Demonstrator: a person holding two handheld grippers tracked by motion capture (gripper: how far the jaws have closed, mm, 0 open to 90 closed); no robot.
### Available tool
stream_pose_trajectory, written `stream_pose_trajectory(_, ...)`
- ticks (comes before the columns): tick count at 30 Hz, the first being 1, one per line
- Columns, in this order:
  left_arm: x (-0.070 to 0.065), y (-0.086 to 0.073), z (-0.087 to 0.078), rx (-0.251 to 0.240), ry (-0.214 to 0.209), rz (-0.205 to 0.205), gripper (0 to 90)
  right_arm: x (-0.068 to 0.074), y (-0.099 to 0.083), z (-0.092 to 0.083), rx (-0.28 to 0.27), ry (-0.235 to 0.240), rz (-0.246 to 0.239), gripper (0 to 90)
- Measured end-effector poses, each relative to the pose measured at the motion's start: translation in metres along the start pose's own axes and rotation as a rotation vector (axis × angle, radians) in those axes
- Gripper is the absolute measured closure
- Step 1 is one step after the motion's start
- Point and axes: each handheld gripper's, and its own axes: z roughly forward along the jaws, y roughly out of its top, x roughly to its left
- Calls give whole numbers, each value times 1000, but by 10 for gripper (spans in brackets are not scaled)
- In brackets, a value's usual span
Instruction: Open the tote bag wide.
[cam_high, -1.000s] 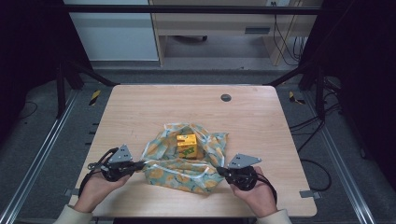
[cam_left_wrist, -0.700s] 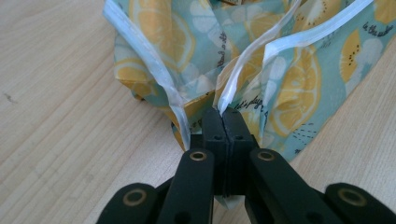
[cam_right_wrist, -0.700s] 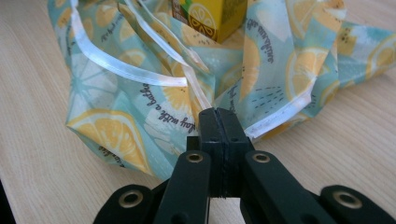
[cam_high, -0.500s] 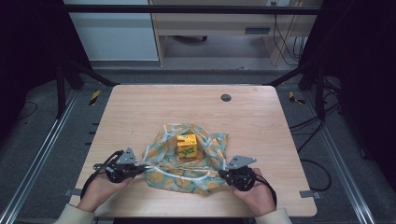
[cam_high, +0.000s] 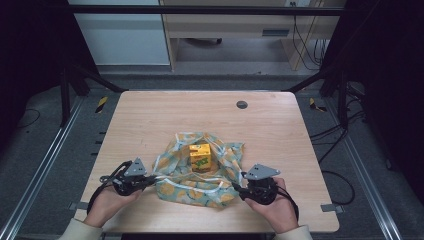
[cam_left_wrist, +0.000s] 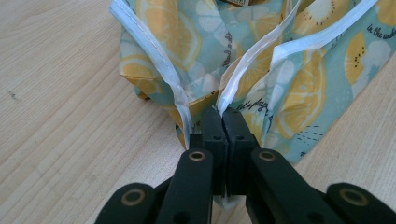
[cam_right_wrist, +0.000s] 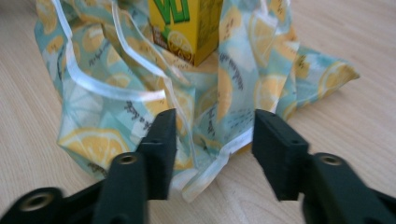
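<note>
Left gripper (cam_left_wrist: 222, 116) pinches the cloth (cam_high: 200, 187) hem; right gripper (cam_right_wrist: 212, 135) has just been opening, hem loose between its jaws. Probably regrips next.

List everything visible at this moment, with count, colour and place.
cloth: one, teal with yellow lemon print and white edging, crumpled on the near middle of the table.
carton: one, yellow with green lettering, upright on the cloth.
table: one, light wood.
round cap: one, dark grey, set in the far part of the table.
left gripper: one, black, shut on the cloth's white edging.
right gripper: one, black, jaws just opened, cloth edge loose between them.
hands: two, at the near edge.
</note>
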Motion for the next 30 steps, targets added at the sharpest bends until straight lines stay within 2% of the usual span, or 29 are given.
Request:
stream_pose_trajectory(2, 0, 0, 0, -1, -1, -2, 891, 0, 4, -3, -17, -17, 2, 363)
stream_pose_trajectory(5, 0, 0, -1, -2, 0, -4, 892, -5, 12, -5, -34, -33, 19, 311)
stream_pose_trajectory(8, 0, 0, -1, -1, 1, -5, 892, -10, 21, -4, -17, -50, 18, 270)
stream_pose_trajectory(9, 0, 0, -1, -1, 3, -5, 892, -13, 32, -2, -5, -54, 2, 235)
stream_pose_trajectory(15, -1, 1, -1, -2, 4, -1, 892, -21, 61, 24, 47, -46, -31, 289)
stream_pose_trajectory(20, 0, 0, -1, -5, 6, -3, 892, -24, 70, 40, 74, -38, -37, 332)
stream_pose_trajectory(21, 0, 1, -1, -6, 7, -3, 892, -24, 73, 48, 86, -17, -42, 367)
stream_pose_trajectory(24, -1, 1, -1, -6, 8, 3, 892, -22, 74, 61, 111, 7, -39, 439)
stream_pose_trajectory(26, -1, 2, -1, -6, 11, 5, 892, -21, 75, 67, 137, 12, -54, 579)
stream_pose_trajectory(28, -2, 3, 0, -5, 11, 8, 892, -24, 77, 71, 151, 1, -32, 733)
stream_pose_trajectory(30, -2, 4, 1, -12, 14, 9, 892, -28, 82, 74, 141, -7, -9, 814)
